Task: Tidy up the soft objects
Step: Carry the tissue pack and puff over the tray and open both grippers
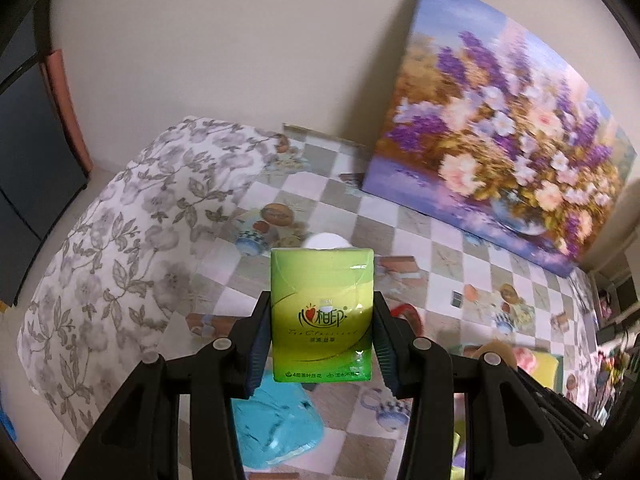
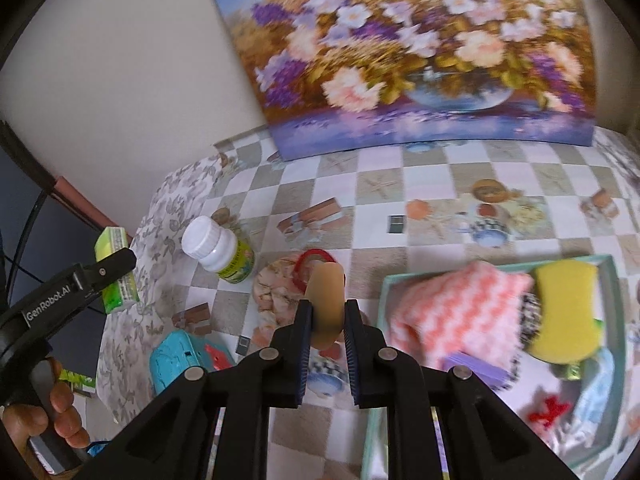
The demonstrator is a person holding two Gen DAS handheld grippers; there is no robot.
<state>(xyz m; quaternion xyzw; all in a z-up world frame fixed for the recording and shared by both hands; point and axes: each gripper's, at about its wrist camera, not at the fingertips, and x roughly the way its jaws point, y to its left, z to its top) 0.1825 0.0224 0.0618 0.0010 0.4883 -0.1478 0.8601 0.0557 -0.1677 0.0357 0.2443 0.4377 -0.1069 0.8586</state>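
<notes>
Two tongs loaded above checkered table: left gripper (image 1: 322, 344) half-open, clamps green tissue pack (image 1: 322, 312); right gripper (image 2: 326, 322) nearly closed on tan sponge (image 2: 326, 304). Carry step; next, lower both into teal tray (image 2: 612, 344), right.

White bottle (image 2: 218, 250) and painting (image 2: 400, 52) bound the open tabletop (image 2: 380, 184).

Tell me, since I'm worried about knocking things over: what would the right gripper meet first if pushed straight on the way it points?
Probably the red ring on the checked tablecloth, just beyond the tan sponge that the right gripper holds; depth is unclear.
</notes>
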